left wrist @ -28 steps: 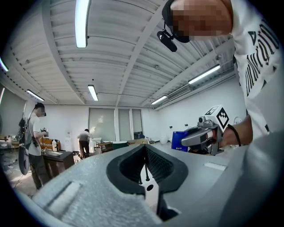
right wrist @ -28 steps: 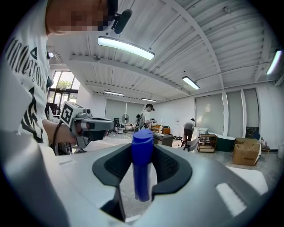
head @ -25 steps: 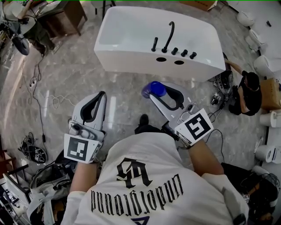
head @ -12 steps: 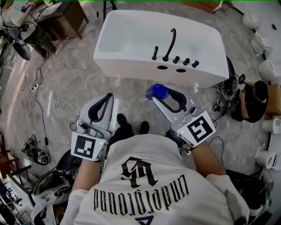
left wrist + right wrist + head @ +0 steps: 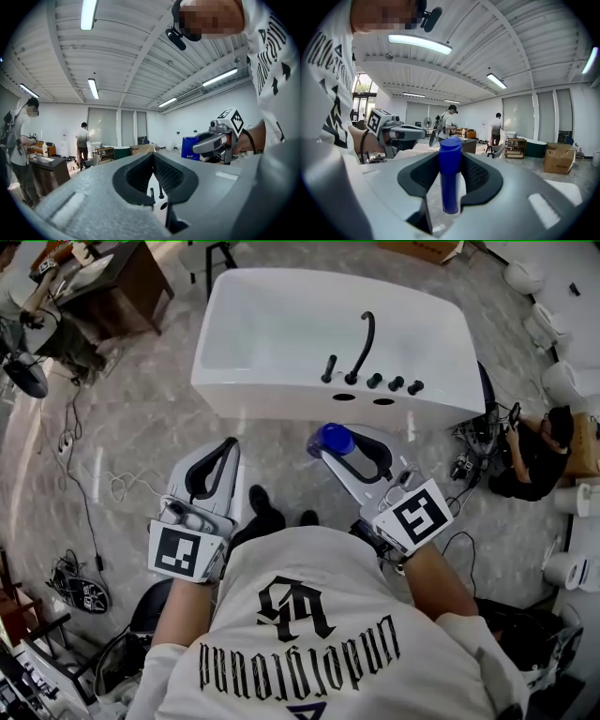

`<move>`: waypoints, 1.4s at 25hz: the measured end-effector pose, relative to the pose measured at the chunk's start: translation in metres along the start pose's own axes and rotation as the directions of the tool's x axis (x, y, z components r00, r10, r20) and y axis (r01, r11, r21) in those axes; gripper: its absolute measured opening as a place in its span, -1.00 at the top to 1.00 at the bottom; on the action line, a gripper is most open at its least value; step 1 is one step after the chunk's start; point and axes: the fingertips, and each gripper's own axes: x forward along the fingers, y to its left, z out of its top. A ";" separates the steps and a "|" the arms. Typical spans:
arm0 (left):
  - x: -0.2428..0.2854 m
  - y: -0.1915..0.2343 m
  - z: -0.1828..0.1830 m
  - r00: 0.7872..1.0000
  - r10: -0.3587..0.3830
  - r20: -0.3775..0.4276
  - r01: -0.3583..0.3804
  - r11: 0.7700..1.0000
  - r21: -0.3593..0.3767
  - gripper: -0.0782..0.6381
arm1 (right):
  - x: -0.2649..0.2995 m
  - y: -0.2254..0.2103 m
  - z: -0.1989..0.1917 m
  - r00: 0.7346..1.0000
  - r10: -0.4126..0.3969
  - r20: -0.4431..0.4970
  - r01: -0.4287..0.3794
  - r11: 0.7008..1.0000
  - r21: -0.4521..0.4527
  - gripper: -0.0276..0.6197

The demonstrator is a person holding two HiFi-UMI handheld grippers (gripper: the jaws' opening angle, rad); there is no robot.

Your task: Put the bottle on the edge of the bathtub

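A white bathtub stands ahead on the floor, with a black faucet and knobs along its near edge. My right gripper is shut on a blue bottle, held just short of that edge. In the right gripper view the bottle stands upright between the black pads of the right gripper. My left gripper hangs to the left over the floor, shut and empty. In the left gripper view its tips meet, and the bottle shows at the right.
A person crouches on the floor right of the tub beside cables and gear. White fixtures line the right side. A dark desk stands at the back left. Cables and equipment lie on the floor at the left.
I have stepped closer to the bathtub, whose near edge now sits lower in the head view. The bottle stays in my right gripper. Both grippers keep their pose.
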 end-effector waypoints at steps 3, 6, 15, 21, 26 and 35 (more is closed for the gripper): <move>0.008 0.031 -0.003 1.000 -0.014 0.003 0.014 1.000 -0.003 0.76 | 0.032 -0.006 0.003 1.000 -0.011 -0.007 0.011 1.000 0.009 0.47; 0.011 0.065 -0.002 1.000 -0.027 0.013 0.027 1.000 0.000 0.76 | 0.065 -0.010 0.008 1.000 -0.024 -0.012 0.024 1.000 -0.003 0.47; 0.008 0.151 0.002 0.998 -0.054 0.025 0.054 0.999 0.003 0.76 | 0.153 -0.012 0.039 0.998 -0.057 0.011 0.057 0.998 -0.014 0.47; 0.016 0.187 -0.013 0.999 -0.051 0.007 0.052 0.999 -0.018 0.76 | 0.194 -0.019 0.036 1.000 -0.029 -0.011 0.028 1.000 -0.011 0.47; 0.029 0.213 -0.026 0.999 -0.044 -0.002 0.044 0.999 -0.018 0.76 | 0.229 -0.030 0.026 1.000 -0.004 -0.019 0.004 1.000 -0.008 0.47; 0.079 0.244 -0.052 0.998 -0.029 -0.061 0.027 0.999 -0.041 0.76 | 0.277 -0.077 0.001 0.998 0.027 -0.052 -0.028 0.999 -0.026 0.47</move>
